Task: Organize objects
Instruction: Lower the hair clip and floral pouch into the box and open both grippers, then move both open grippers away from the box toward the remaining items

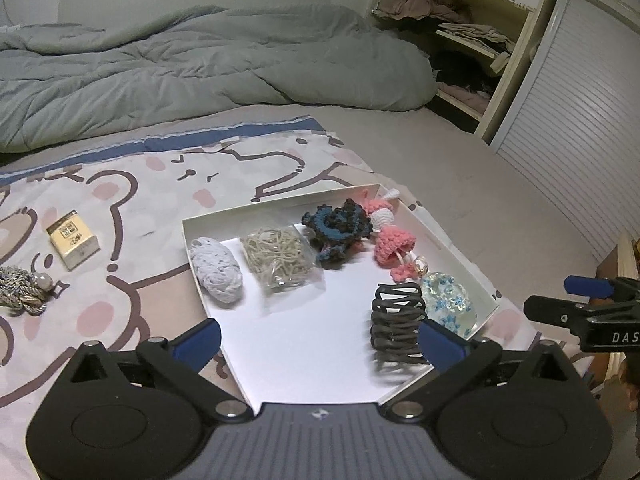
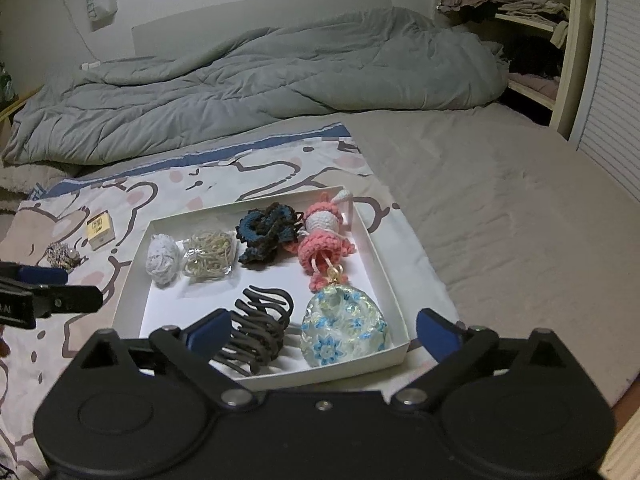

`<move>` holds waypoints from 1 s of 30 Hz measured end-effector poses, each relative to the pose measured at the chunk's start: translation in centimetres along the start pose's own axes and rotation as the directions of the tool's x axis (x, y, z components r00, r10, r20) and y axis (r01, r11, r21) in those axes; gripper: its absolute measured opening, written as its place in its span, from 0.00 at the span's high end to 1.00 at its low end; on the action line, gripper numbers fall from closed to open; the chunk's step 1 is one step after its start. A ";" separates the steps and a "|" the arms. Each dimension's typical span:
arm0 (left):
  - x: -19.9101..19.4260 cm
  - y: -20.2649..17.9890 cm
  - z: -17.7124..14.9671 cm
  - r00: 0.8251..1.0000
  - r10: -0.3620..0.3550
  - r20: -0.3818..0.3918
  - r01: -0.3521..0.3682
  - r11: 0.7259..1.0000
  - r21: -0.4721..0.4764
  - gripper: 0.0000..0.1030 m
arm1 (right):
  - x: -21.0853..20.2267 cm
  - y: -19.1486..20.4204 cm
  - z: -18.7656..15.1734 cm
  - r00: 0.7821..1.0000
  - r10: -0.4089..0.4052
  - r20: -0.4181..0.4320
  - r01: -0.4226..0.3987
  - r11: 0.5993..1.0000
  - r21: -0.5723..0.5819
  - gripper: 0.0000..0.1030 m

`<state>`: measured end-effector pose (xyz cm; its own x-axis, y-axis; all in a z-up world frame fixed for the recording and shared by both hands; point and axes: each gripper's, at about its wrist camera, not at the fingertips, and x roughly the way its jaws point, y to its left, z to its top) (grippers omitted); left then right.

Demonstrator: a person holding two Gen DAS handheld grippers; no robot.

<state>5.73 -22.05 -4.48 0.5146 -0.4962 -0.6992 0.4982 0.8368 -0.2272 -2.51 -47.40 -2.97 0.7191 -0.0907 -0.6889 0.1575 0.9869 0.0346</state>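
A white shallow tray (image 1: 280, 356) (image 2: 394, 304) lies on a cartoon-print cloth on the bed. In it are a white yarn ball (image 1: 216, 276) (image 2: 162, 260), a bag of rubber bands (image 1: 280, 260) (image 2: 208, 260), a dark blue crochet scrunchie (image 1: 340, 232) (image 2: 266, 232), a pink crochet doll (image 1: 390, 236) (image 2: 324, 240), a clear blue-flowered pouch (image 1: 450, 300) (image 2: 344, 332) and a dark hair claw (image 1: 396, 324) (image 2: 260, 328). My left gripper (image 1: 320, 340) is open and empty over the tray's near side. My right gripper (image 2: 324, 332) is open and empty above the claw and pouch.
A small yellow box (image 1: 74, 238) (image 2: 100, 230) and a grey braided tassel (image 1: 24, 290) (image 2: 62, 256) lie on the cloth left of the tray. A grey duvet (image 1: 180, 64) is piled behind. Shelves with clothes (image 1: 460, 40) stand at the right.
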 end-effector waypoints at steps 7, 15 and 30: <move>-0.8 -0.2 -0.4 1.000 0.015 0.021 -0.015 0.999 0.028 0.00 | -0.8 0.4 -0.2 1.000 -0.011 0.008 0.011 1.000 0.001 0.00; -1.5 0.6 -0.3 0.999 0.030 0.031 -0.030 0.999 0.011 0.00 | -1.2 1.2 0.0 1.000 -0.009 0.003 0.009 1.000 -0.006 0.00; -3.3 5.8 -0.2 0.993 0.112 0.050 -0.110 0.993 -0.040 0.00 | 0.6 5.0 1.6 0.999 0.036 0.024 -0.036 0.999 -0.011 0.00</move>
<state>6.82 -15.52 -3.62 0.6011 -0.4108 -0.6855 0.4106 0.8947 -0.1760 -0.22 -42.73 -2.02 0.7407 -0.0578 -0.6693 0.1242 0.9909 0.0518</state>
